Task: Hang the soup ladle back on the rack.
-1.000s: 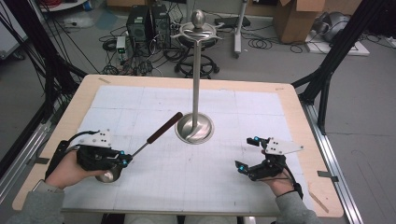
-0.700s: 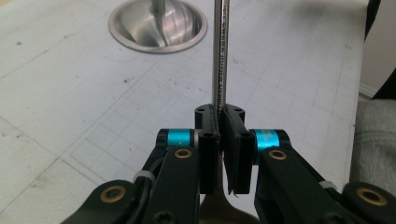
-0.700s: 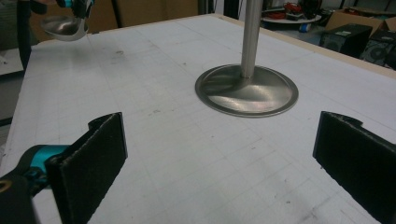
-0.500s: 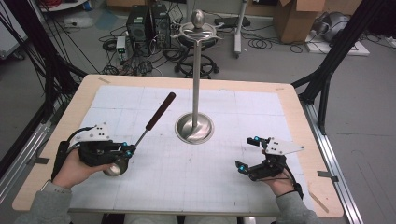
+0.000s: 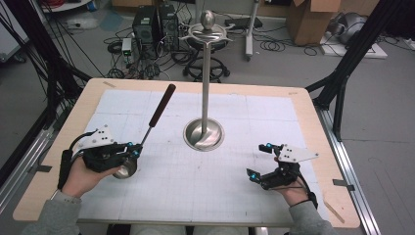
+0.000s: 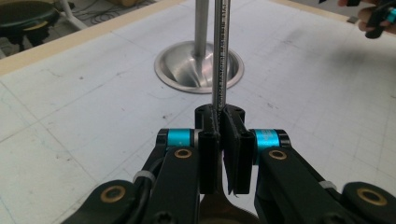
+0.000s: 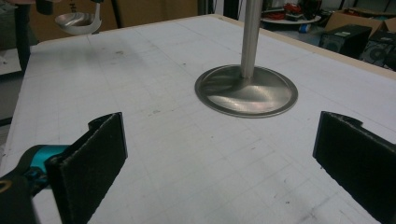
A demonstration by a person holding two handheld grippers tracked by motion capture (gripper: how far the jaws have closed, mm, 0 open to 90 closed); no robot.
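Your left claw (image 5: 131, 151) is clamped on the thin metal shaft of a ladle (image 5: 147, 132), just above its bowl (image 5: 125, 169). The ladle stands tilted over the front left of the surface (image 5: 303, 105), its dark handle (image 5: 162, 105) pointing up and away toward the far edge. The bowl sits low beside your left hand (image 5: 80, 174); whether it touches the gridded sheet (image 5: 274, 117) cannot be told. From the right gripper view the bowl (image 7: 79, 21) looks empty, its polished inside bare. In the left gripper view the pads (image 6: 210, 140) pinch the shaft (image 6: 220, 56), with the round steel base of the stand (image 6: 200, 67) beyond it. That stand (image 5: 204, 134) rises from mid-surface, its pole topped by hooked arms and a knob. Your right claw (image 5: 259, 161) rests at the front right, jaws spread wide with nothing between them, well apart from the ladle.
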